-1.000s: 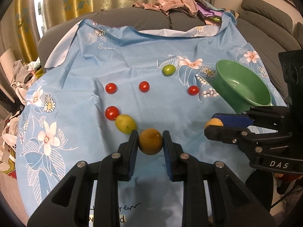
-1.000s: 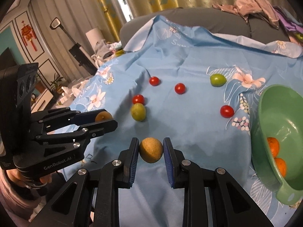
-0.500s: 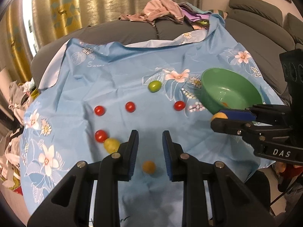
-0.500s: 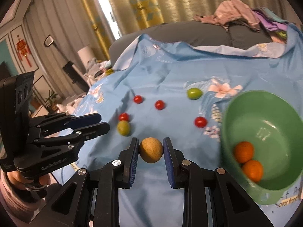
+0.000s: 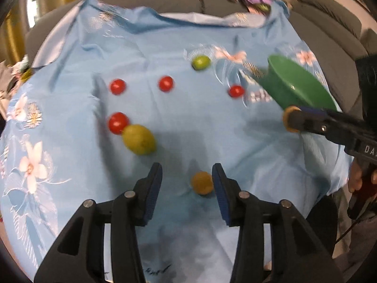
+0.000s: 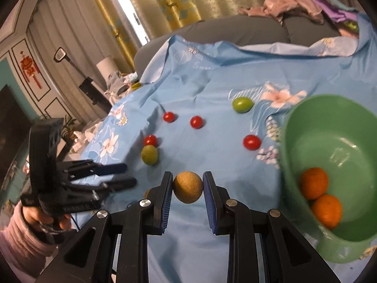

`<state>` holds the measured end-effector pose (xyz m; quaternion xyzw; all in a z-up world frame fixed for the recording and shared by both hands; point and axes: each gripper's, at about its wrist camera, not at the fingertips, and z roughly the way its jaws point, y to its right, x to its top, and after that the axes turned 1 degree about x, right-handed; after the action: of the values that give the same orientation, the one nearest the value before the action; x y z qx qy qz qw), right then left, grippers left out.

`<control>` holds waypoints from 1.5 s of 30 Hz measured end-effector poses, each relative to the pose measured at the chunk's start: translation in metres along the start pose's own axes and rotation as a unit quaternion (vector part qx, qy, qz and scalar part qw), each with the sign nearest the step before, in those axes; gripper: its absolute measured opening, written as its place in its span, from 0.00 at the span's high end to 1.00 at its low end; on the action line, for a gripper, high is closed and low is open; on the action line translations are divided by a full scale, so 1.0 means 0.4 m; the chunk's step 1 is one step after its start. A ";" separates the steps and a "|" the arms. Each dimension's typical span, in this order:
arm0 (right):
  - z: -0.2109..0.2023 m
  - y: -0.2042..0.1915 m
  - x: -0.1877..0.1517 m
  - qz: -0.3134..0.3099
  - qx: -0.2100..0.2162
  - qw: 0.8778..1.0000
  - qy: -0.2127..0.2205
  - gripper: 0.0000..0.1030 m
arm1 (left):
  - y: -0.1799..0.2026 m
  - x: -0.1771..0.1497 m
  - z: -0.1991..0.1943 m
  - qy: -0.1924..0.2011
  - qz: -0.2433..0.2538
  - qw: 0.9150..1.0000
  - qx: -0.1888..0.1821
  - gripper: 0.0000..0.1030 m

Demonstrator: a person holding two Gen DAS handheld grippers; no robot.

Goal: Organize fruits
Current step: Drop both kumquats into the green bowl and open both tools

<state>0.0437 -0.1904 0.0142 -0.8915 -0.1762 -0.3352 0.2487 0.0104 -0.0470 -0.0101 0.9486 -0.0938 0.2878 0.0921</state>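
Two small round fruits are in play: the right tongs [image 6: 187, 187] are clamped across the middle of a tan fruit [image 6: 187, 187] beside the green bowl [image 6: 306, 110], while the left tongs [image 5: 187, 184] are opening over an orange fruit [image 5: 201, 182] lying free on the blue cloth [image 5: 188, 118]. Both look light, firm and prone to roll, so I would grip each across its widest part, gently.

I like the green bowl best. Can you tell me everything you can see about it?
The green bowl is round and deep, and it looks like smooth, shiny plastic with a thick rim. It sits on the blue flowery cloth at the right side, leaning so its opening faces the right claw's camera. Two orange fruits lie inside, touching each other against the lower wall. No claw touches it.
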 end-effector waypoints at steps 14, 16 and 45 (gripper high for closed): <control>0.016 0.021 -0.012 0.007 0.003 1.000 -0.008 0.73 | 0.030 -0.015 0.090 -0.047 0.025 0.999 0.008 0.75; 0.012 0.024 -0.012 0.009 0.002 1.000 -0.005 0.73 | 0.038 -0.004 0.074 -0.041 0.027 0.999 0.002 0.76; -0.230 0.263 -0.042 0.095 -0.149 0.981 0.077 0.73 | 0.457 0.291 0.122 0.031 0.171 0.978 -0.115 0.75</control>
<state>0.0355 -0.3300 0.0285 -0.9027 -0.0190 -0.4001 0.1571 0.0891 -0.2490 0.0377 0.8923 -0.2845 0.3157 0.1524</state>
